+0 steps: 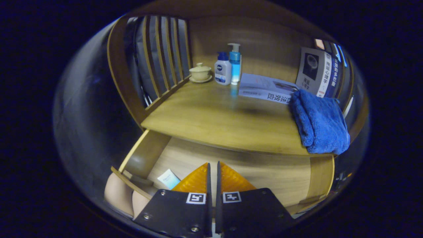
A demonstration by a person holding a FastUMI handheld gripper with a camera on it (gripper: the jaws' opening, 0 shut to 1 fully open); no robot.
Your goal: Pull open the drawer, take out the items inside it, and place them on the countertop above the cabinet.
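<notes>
The gripper (213,165) hangs over the pulled-out drawer (264,175), its orange fingers (196,180) drawn close with a thin gap between them and nothing held. Just left of the fingers a small pale blue tube (168,178) lies on the drawer floor, near the front left corner. Beyond the drawer runs the wooden countertop (214,119). A folded blue towel (320,122) sits at its right edge, touching a flat book (264,88) behind it. Farther back stand two pump bottles (228,66) side by side, with a lidded cream cup (200,72) on a saucer to their left. More books (315,71) stand upright at the far right.
</notes>
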